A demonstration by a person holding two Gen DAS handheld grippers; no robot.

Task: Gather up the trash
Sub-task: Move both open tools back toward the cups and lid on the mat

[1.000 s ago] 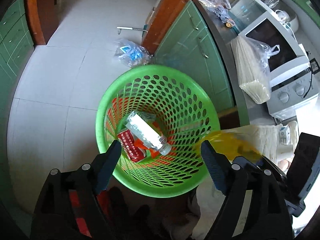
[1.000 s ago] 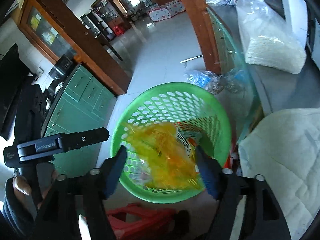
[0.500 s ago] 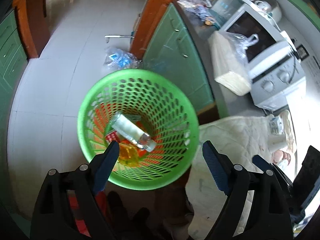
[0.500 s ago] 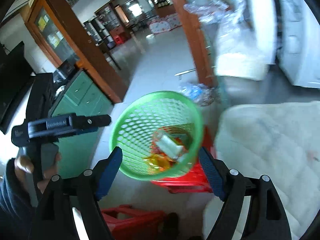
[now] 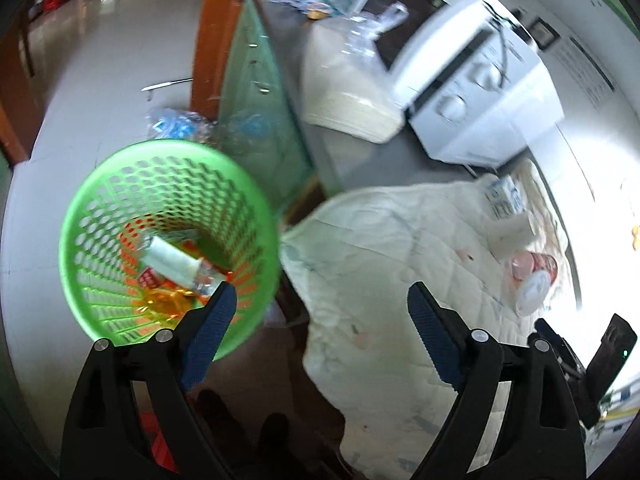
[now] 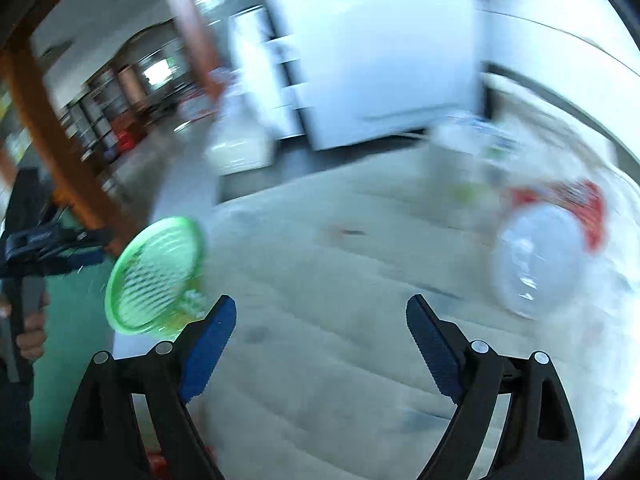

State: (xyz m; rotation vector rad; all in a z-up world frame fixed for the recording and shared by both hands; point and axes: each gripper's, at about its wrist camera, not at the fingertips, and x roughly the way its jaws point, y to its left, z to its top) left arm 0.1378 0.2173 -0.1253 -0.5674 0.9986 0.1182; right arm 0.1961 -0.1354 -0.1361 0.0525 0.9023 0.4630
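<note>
Both tools opening, nothing between pads: left tool [image 5: 322, 320], right tool [image 6: 320, 322]. Next pick: red-and-white round plastic cup [image 6: 548, 248], right of frame, on quilted cream-covered surface [image 6: 320, 280]; approach squarely, clamp rim gently.

My right gripper [image 6: 320, 320], jaws opening with nothing between them, hangs over a pale quilted cloth [image 6: 320, 260]. A green basket [image 6: 156, 276] sits at left; a blurred red-and-white cup [image 6: 548, 248] lies at right.
</note>
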